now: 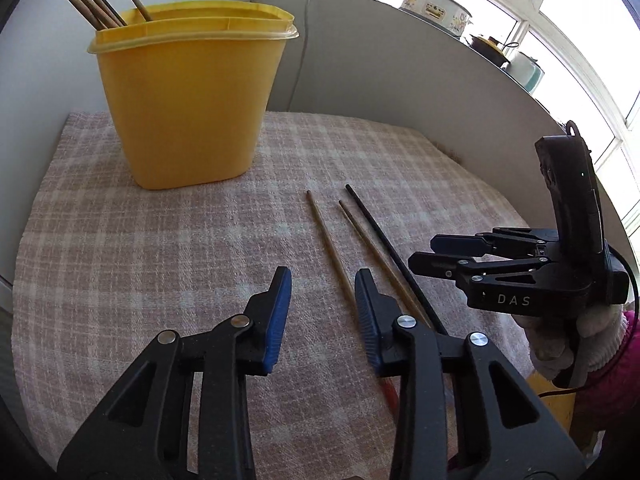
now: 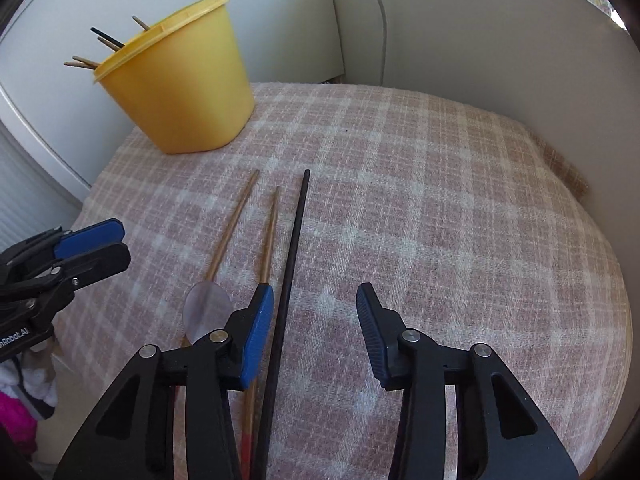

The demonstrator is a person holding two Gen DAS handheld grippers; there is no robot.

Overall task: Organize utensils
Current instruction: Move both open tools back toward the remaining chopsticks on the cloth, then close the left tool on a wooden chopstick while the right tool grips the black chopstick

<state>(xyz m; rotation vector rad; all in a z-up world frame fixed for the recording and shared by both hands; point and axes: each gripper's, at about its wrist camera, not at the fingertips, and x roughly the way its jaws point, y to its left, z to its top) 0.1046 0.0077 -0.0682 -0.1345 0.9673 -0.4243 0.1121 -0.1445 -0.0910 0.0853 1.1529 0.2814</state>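
A yellow plastic holder (image 1: 188,104) stands at the back left of the table and holds several chopsticks (image 1: 96,4); it also shows in the right wrist view (image 2: 180,84). Two wooden chopsticks (image 1: 332,244) (image 1: 376,252) and a black chopstick (image 1: 388,248) lie on the cloth. My left gripper (image 1: 322,304) is open and empty, just above and left of them. My right gripper (image 2: 314,320) is open and empty, with the black chopstick (image 2: 292,248) between its jaws, near the left one. A clear plastic spoon (image 2: 206,308) lies by the wooden chopsticks (image 2: 234,224).
A pink checked cloth (image 2: 440,200) covers the table. White walls (image 2: 480,40) close the back and right sides. Pots (image 1: 436,4) stand on a ledge by the window behind the wall.
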